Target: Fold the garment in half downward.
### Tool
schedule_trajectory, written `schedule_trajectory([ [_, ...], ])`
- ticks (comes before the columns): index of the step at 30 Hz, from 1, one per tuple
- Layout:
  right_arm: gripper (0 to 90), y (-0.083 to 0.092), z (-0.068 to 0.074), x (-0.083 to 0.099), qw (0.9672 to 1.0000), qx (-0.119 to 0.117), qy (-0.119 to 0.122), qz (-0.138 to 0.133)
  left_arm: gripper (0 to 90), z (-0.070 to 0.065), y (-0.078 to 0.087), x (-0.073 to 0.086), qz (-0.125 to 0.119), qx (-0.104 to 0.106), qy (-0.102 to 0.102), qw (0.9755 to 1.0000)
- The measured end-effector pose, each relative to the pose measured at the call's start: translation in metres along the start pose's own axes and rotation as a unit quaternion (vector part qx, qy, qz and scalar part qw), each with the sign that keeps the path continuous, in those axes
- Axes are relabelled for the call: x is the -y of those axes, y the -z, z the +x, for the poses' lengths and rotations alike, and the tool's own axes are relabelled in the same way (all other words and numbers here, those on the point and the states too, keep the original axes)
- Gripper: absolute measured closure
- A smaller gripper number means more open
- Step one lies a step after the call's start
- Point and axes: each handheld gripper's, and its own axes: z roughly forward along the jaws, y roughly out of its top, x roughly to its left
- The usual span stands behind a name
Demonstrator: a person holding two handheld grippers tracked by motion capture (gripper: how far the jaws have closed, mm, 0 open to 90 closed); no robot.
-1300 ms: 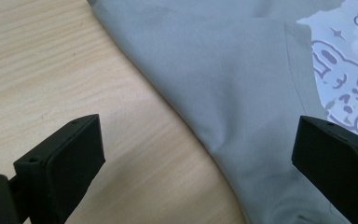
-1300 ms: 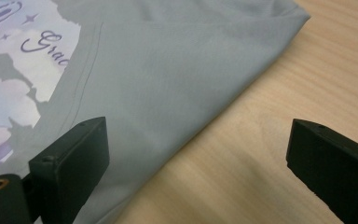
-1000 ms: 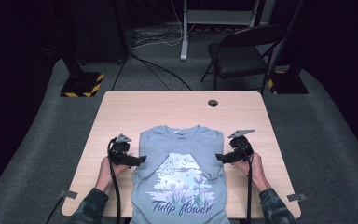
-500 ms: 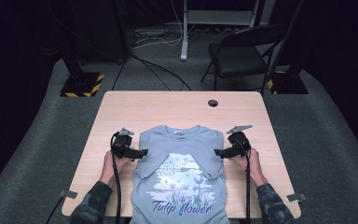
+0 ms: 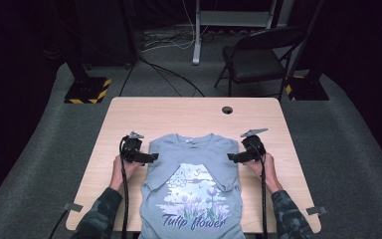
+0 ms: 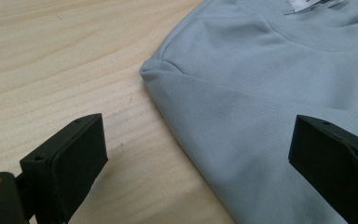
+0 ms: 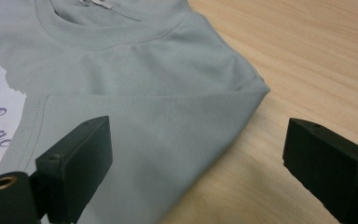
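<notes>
A grey-blue T-shirt (image 5: 194, 184) with a tulip print lies face up on the wooden table (image 5: 189, 117), both sleeves folded in over the chest. My left gripper (image 5: 151, 158) is open at the shirt's left folded edge; in the left gripper view the folded shoulder corner (image 6: 156, 70) lies ahead between the wide-apart jaws. My right gripper (image 5: 231, 157) is open at the shirt's right folded edge, and the right gripper view has the right shoulder corner (image 7: 258, 88) between its jaws. Neither gripper holds cloth.
The table has a round cable hole (image 5: 227, 110) near its far edge. Bare wood lies on both sides of the shirt and beyond the collar. A folding chair (image 5: 258, 57) and stand bases (image 5: 87, 89) are on the floor behind the table.
Both grippers have moved slightly forward along the shirt's sides toward the shoulders. The shirt has not visibly shifted.
</notes>
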Motion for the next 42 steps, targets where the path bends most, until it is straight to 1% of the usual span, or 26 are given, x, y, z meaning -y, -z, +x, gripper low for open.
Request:
schedule_trajectory([
  [8,7.5,-0.012,-0.005,-0.009,1.0,0.0,-0.007,0.004,3.8,0.007,-0.008,-0.007,0.003,-0.002,0.008,1.0],
  [11,7.5,-0.015,-0.007,-0.011,1.0,-0.001,-0.009,0.004,3.9,0.009,-0.011,-0.01,0.005,-0.002,0.007,1.0],
  [14,8.2,-0.018,-0.01,-0.013,0.9999,-0.001,-0.012,0.004,4.6,0.012,-0.014,-0.013,0.002,0.004,0.012,0.9999],
  [16,8.5,-0.019,-0.012,-0.014,0.9999,0.0,-0.014,0.003,5.2,0.013,-0.016,-0.015,0.0,0.004,0.01,0.9999],
  [20,9.2,-0.022,-0.014,-0.014,0.9999,-0.001,-0.015,0.004,5.9,0.014,-0.02,-0.019,0.004,0.004,0.004,1.0],
  [22,11.1,-0.023,-0.016,-0.014,0.9998,-0.002,-0.018,0.002,6.6,0.014,-0.022,-0.02,0.005,0.003,0.0,1.0],
  [24,14.2,-0.023,-0.017,-0.015,0.9998,-0.002,-0.018,-0.001,9.9,0.014,-0.023,-0.021,0.002,0.006,-0.006,1.0],
  [25,15.5,-0.024,-0.018,-0.015,0.9998,-0.002,-0.018,-0.001,11.6,0.014,-0.023,-0.022,0.002,0.003,-0.007,1.0],
  [27,18.3,-0.025,-0.019,-0.015,0.9998,-0.002,-0.022,-0.003,14.5,0.015,-0.024,-0.023,0.003,0.008,-0.005,0.9999],
  [29,20.9,-0.026,-0.02,-0.016,0.9997,-0.002,-0.022,-0.005,17.6,0.014,-0.025,-0.024,0.0,0.002,-0.007,1.0],
  [33,25.6,-0.027,-0.022,-0.016,0.9997,-0.002,-0.024,-0.003,20.9,0.014,-0.026,-0.024,0.003,0.001,-0.017,0.9999],
  [37,31.1,-0.029,-0.023,-0.016,0.9997,-0.003,-0.025,0.0,25.8,0.014,-0.026,-0.024,-0.002,-0.006,-0.015,0.9999],
  [40,35.2,-0.029,-0.023,-0.015,0.9997,-0.003,-0.026,-0.001,29.5,0.013,-0.025,-0.024,-0.002,-0.009,-0.021,0.9997],
  [42,38.6,-0.029,-0.023,-0.015,0.9997,-0.002,-0.025,-0.001,33.9,0.012,-0.025,-0.024,-0.001,-0.011,-0.024,0.9996],
])
